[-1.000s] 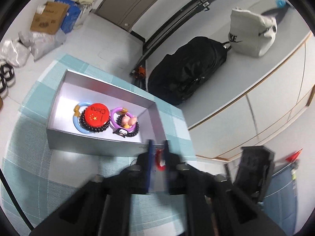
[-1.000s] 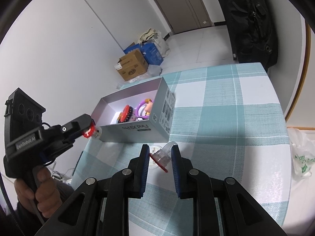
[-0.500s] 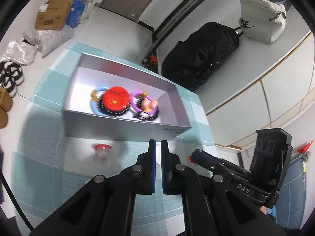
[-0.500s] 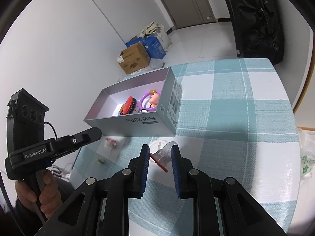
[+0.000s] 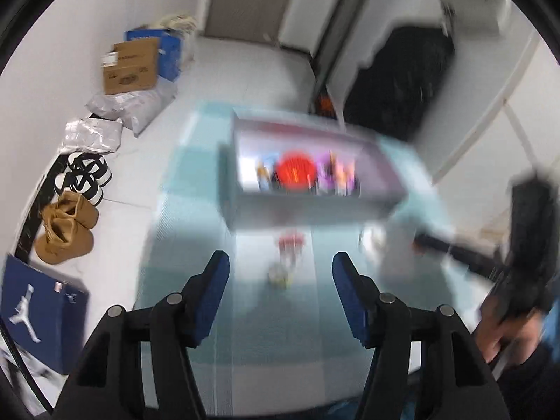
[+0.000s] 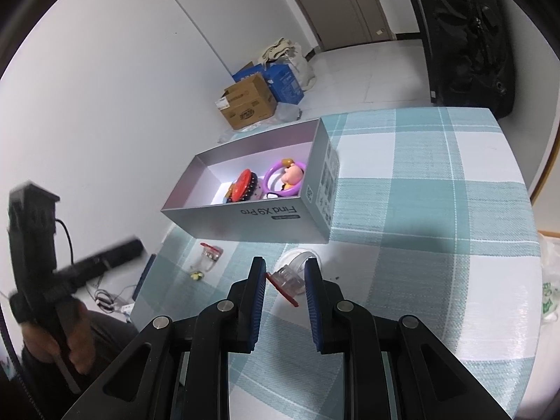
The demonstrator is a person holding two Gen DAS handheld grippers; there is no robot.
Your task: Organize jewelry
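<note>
Two tongs are in your hands. Your left tongs (image 5: 281, 270) have just been opening and stand wide with nothing gripped; a small red-topped bag (image 5: 289, 245) lies on the counter (image 5: 196, 210) just ahead of them, apart from both pads. Your right tongs (image 6: 284, 281) stand narrow around a clear red-edged bag (image 6: 285, 280). Beyond both sits the grey box (image 6: 266, 218) holding bracelets (image 6: 280, 178).

Both wrist cams look steeply down at the grey box (image 5: 308, 206) (image 6: 266, 218) on the checked tablecloth (image 5: 196, 241) (image 6: 420, 210), left cam facing its long side, blurred, right cam from nearer its labelled corner, w/ box and cloth shared.
</note>
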